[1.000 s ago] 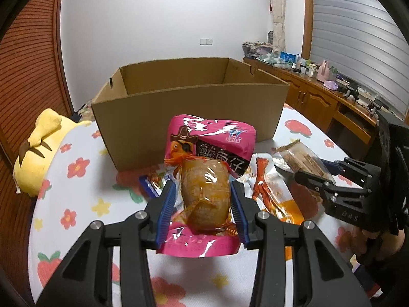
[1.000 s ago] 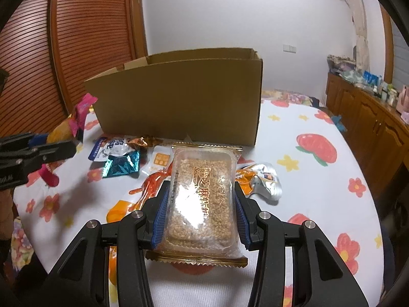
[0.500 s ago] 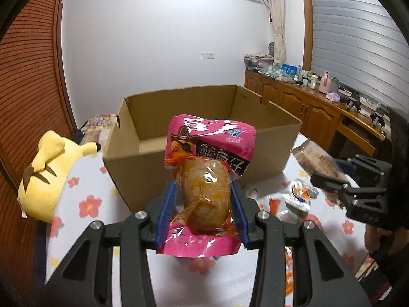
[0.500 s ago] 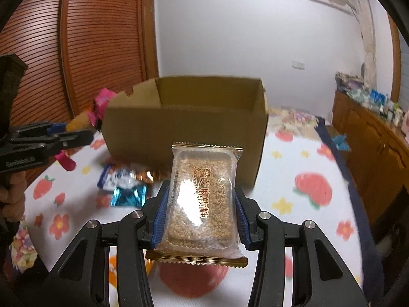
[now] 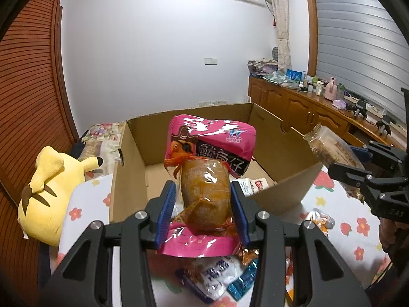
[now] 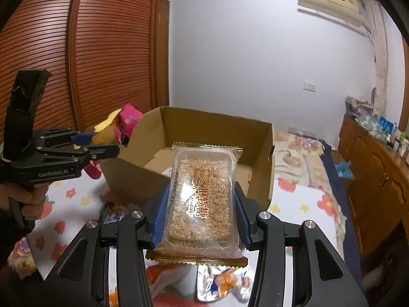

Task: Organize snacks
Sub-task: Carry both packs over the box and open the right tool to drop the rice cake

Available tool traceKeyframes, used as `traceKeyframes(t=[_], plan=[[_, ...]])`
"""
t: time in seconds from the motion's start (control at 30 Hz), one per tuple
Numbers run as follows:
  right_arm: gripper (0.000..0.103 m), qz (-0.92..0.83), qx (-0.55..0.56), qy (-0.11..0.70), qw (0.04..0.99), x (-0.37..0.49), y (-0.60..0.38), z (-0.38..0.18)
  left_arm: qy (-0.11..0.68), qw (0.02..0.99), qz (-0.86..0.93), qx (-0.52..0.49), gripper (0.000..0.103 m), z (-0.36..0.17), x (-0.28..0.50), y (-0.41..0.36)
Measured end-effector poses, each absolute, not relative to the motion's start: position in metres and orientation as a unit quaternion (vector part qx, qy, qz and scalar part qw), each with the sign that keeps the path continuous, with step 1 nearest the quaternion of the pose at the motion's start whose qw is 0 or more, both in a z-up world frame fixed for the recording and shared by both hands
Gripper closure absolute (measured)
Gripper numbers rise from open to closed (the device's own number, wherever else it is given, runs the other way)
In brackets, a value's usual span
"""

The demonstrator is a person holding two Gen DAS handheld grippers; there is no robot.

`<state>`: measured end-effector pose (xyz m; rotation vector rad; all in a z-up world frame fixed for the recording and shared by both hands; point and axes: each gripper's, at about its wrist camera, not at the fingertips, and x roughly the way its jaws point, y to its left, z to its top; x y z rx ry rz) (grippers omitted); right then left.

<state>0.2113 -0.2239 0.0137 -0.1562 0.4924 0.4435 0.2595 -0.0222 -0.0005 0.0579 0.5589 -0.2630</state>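
My left gripper (image 5: 203, 208) is shut on a pink fish-snack packet (image 5: 207, 176) and holds it in the air just before the near wall of the open cardboard box (image 5: 130, 179). My right gripper (image 6: 200, 213) is shut on a clear sesame candy packet (image 6: 203, 199) and holds it above the table in front of the same box (image 6: 263, 168). The right gripper with its packet also shows in the left wrist view (image 5: 340, 157), beside the box's right corner. The left gripper shows in the right wrist view (image 6: 95, 142). A white packet (image 5: 251, 185) lies inside the box.
Several loose snack packets lie on the flowered tablecloth below the grippers, among them a white and blue one (image 5: 217, 278) and a silver-orange one (image 6: 225, 282). A yellow plush toy (image 5: 48, 192) lies left of the box. A wooden sideboard (image 5: 306, 110) runs along the right.
Both grippers have risen with their packets and moved toward the box. The box's inside now shows from above, where earlier only its outer wall showed.
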Motion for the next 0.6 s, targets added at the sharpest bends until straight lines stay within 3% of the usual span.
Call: traceKeyframes(t=[0.6], plan=[[0.057, 0.218, -0.089, 0.266, 0.935, 0.273, -0.214, 0.018, 0.277, 0.952, -0.129, 0.026, 0.061, 0.0, 0.293, -0.02]])
